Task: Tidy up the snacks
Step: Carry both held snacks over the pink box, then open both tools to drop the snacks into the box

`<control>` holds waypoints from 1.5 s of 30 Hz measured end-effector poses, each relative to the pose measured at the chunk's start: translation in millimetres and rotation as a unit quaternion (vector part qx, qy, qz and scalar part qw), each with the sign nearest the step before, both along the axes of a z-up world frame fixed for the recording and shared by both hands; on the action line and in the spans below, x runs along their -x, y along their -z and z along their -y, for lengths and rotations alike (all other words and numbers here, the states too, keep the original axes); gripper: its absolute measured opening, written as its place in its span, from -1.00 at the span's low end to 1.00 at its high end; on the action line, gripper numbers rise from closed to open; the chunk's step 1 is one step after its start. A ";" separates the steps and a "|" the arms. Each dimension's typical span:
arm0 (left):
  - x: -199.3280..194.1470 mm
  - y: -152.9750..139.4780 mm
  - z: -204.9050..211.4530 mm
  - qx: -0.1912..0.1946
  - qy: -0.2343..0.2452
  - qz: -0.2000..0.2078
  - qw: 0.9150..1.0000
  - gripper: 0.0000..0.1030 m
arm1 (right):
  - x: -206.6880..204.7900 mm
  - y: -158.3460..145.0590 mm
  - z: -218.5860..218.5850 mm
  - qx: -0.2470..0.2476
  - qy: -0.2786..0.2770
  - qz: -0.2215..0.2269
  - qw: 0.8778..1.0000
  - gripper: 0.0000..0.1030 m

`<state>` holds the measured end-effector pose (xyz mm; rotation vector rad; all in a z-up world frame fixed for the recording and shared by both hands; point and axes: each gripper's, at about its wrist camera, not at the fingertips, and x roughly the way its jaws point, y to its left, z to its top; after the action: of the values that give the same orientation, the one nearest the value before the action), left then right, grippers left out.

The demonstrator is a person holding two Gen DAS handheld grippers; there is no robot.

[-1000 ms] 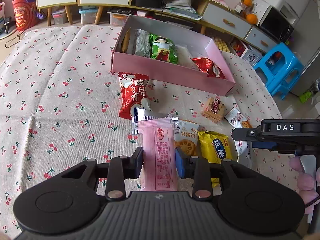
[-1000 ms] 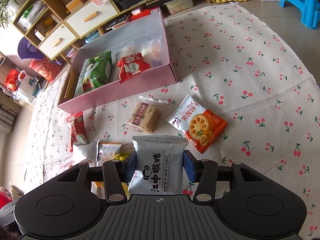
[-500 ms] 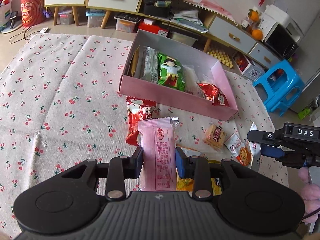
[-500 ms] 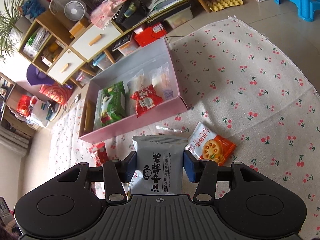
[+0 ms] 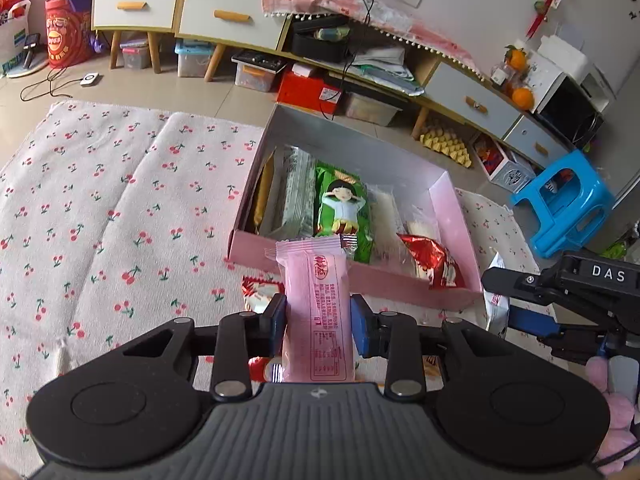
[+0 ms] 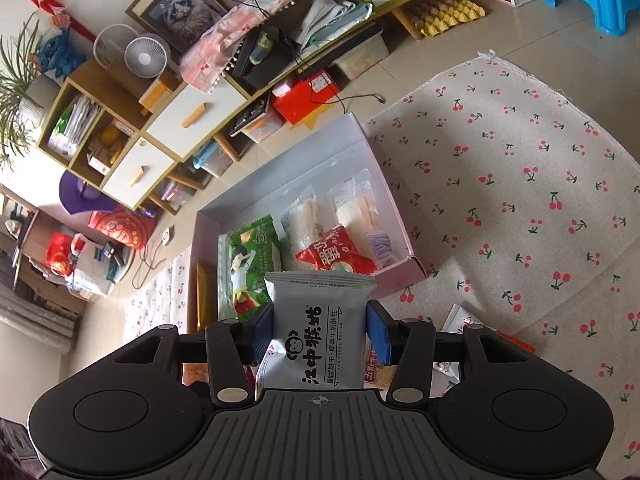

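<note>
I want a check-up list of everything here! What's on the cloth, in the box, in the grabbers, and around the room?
Surface: cherry-print cloth spread over a tiled floor.
Job's things: pink box holds a green packet, a red packet and pale wrapped snacks; another red packet lies loose on the cloth.
Clutter: nothing seen beyond the snacks.
Grippers: left gripper shut on the pink packet; right gripper shut on the silver packet.
Cables: black cable on the floor.
Surroundings: drawer cabinets, blue stool, small fan.

box on cloth | snack packets in box | stool right
</note>
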<state>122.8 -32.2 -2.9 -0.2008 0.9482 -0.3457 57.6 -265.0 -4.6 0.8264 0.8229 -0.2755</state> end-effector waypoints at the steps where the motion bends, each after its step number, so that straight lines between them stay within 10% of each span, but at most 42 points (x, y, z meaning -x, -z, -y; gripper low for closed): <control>1: -5.9 -0.5 1.4 0.007 0.004 -0.001 1.000 -0.40 | -3.3 1.5 1.2 -0.005 0.003 -0.001 1.000 -0.07; 30: -123.1 34.2 73.0 0.056 0.069 0.007 0.996 -0.38 | -126.8 29.1 70.2 0.070 -0.035 0.051 0.996 0.00; 45: -115.5 20.1 73.0 0.060 0.066 0.028 0.996 0.56 | -114.4 16.2 72.9 0.077 -0.022 0.065 0.995 0.48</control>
<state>238.3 -105.2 -22.9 -0.2383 0.8885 -0.5285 171.9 -337.9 -20.8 0.6738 0.6888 -0.2398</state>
